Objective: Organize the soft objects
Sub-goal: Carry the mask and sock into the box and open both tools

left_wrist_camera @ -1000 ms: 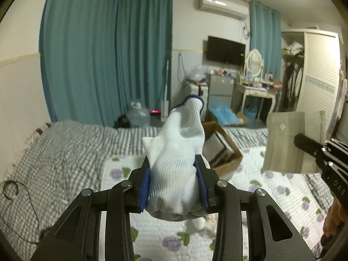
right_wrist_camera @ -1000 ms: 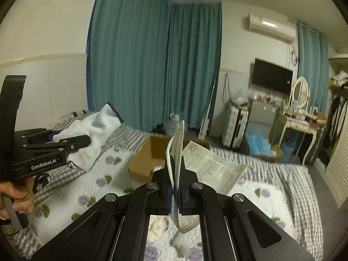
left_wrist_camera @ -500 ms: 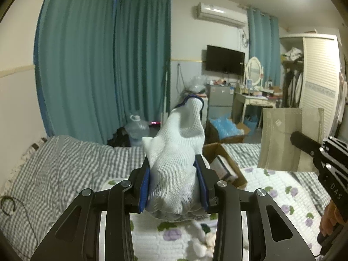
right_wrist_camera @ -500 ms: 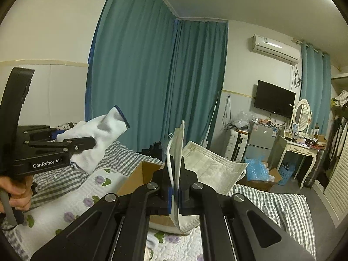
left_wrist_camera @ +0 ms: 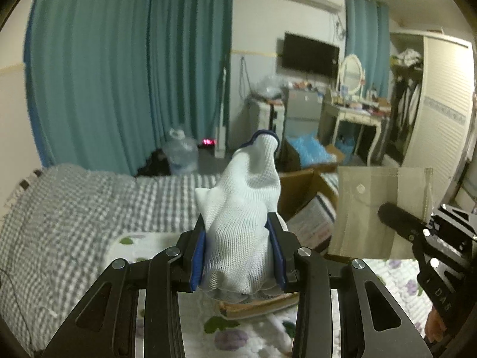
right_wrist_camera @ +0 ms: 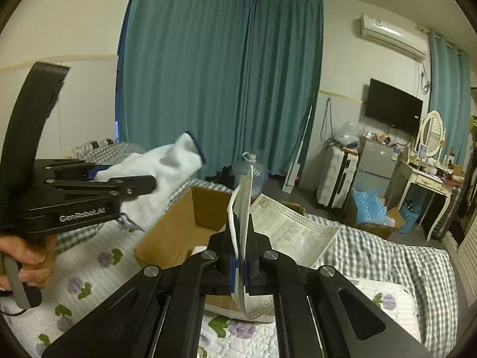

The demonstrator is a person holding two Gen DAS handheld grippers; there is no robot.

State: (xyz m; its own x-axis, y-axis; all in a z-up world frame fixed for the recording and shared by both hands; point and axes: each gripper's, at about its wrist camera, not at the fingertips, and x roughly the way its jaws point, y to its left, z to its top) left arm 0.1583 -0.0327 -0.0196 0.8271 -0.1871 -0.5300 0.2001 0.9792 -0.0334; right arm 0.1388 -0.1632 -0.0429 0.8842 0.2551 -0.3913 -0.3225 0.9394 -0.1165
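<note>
Bedroom's floral quilt [right_wrist_camera: 89, 271] carries a cardboard box [right_wrist_camera: 179, 226]; above it the left gripper [left_wrist_camera: 238, 256] pinches a floppy knit glove [left_wrist_camera: 244, 208] mid-body, the right gripper [right_wrist_camera: 240, 265] clamps a light face mask [right_wrist_camera: 243, 208] by its edge.

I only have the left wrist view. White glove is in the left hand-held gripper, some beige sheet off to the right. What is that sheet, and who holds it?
Observer: It is a face mask, white ear loop showing, clamped edge-on in the shut right hand-held gripper.
Operator: Is the cardboard box open? The glove blocks it for me.
Observer: Yes, the cardboard box sits open on the bed, flaps up, with a white tray leaning in it.
Operator: Where's the glove relative to the box?
Observer: From the right wrist view, the glove in the left hand-held gripper is up in the air, to the left of the box, not over the opening.
</note>
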